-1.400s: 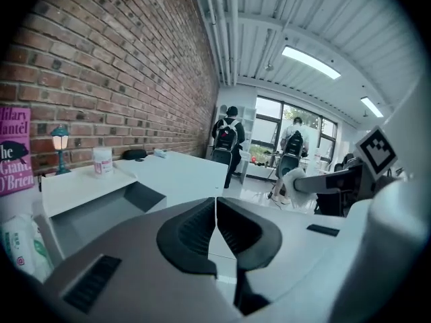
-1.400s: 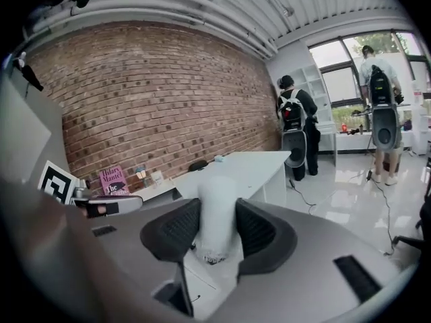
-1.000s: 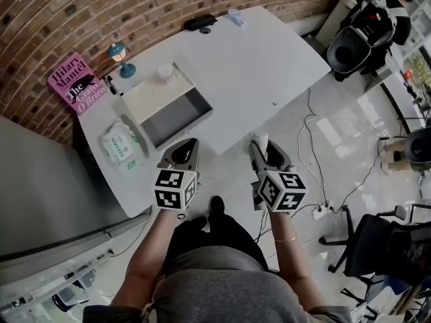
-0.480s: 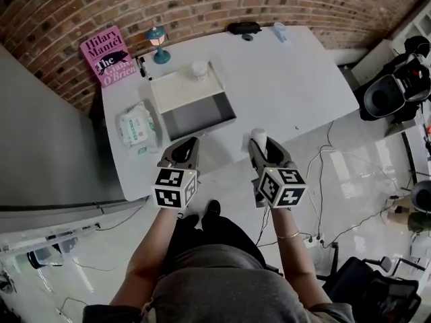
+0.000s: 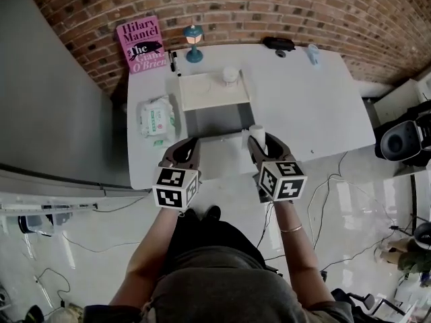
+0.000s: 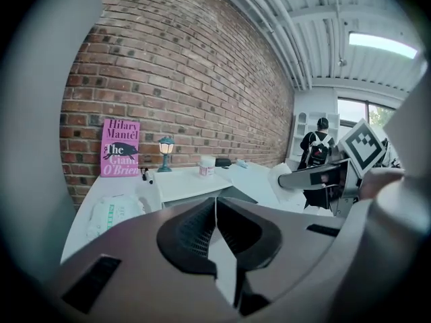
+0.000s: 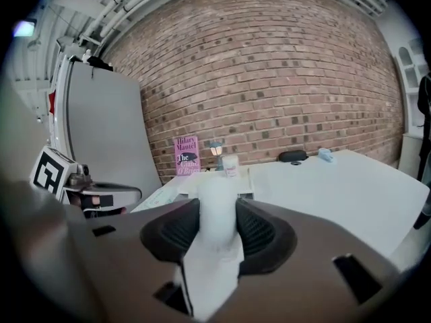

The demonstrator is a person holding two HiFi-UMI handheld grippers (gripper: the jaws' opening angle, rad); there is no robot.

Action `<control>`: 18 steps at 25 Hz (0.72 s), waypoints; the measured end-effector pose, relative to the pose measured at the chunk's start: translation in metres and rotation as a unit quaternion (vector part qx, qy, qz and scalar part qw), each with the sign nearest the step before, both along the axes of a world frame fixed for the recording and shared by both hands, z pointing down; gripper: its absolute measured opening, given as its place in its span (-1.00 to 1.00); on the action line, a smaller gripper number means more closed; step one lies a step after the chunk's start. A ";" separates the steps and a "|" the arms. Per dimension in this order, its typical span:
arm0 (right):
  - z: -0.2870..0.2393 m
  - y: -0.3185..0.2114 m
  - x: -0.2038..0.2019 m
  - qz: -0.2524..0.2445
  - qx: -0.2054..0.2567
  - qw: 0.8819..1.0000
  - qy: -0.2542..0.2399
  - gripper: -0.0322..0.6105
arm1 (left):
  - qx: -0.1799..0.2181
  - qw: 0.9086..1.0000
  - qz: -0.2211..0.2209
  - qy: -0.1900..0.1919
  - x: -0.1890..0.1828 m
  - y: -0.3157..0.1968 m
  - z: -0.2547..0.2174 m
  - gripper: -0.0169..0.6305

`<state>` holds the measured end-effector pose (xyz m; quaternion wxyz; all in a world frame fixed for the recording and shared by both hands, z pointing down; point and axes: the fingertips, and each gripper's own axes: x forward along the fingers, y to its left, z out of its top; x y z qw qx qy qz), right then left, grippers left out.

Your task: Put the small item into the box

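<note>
My right gripper (image 5: 258,142) is shut on a small white cylinder (image 5: 256,132), which stands upright between the pads over the table's near edge. In the right gripper view the white cylinder (image 7: 217,188) fills the gap in the right gripper (image 7: 217,222). An open box (image 5: 209,90) with a white flap and a grey inside lies on the white table (image 5: 303,106), just beyond both grippers. My left gripper (image 5: 186,149) hangs at the table's near edge, shut with nothing in it. The left gripper (image 6: 215,210) shows its jaws closed together, with the box (image 6: 192,184) ahead.
A small white jar (image 5: 231,75) stands on the box flap. A wipes pack (image 5: 157,117) lies left of the box. A pink book (image 5: 141,44), a teal lamp (image 5: 194,43) and a marker (image 5: 174,60) stand by the brick wall. A grey panel (image 5: 60,86) rises at left.
The view has swung round so that the table and box now lie straight ahead and closer. Both grippers keep their place in the picture, the right still holding the white cylinder.
</note>
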<state>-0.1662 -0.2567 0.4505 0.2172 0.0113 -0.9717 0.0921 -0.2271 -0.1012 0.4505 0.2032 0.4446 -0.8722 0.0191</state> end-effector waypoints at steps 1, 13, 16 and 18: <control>0.000 0.002 -0.005 -0.009 0.005 1.000 0.001 -0.37 | 0.000 1.000 -0.007 0.000 -0.002 0.004 0.000 -0.87; 0.005 0.025 -0.060 -0.099 0.099 0.990 0.029 -0.37 | 0.003 0.998 -0.057 0.010 -0.035 0.043 0.006 -0.87; 0.008 0.030 -0.075 -0.123 0.124 0.984 0.040 -0.37 | 0.003 0.998 -0.063 0.014 -0.042 0.048 0.007 -0.87; 0.012 0.034 -0.083 -0.139 0.142 0.979 0.048 -0.37 | 0.003 0.998 -0.068 0.018 -0.046 0.052 0.010 -0.87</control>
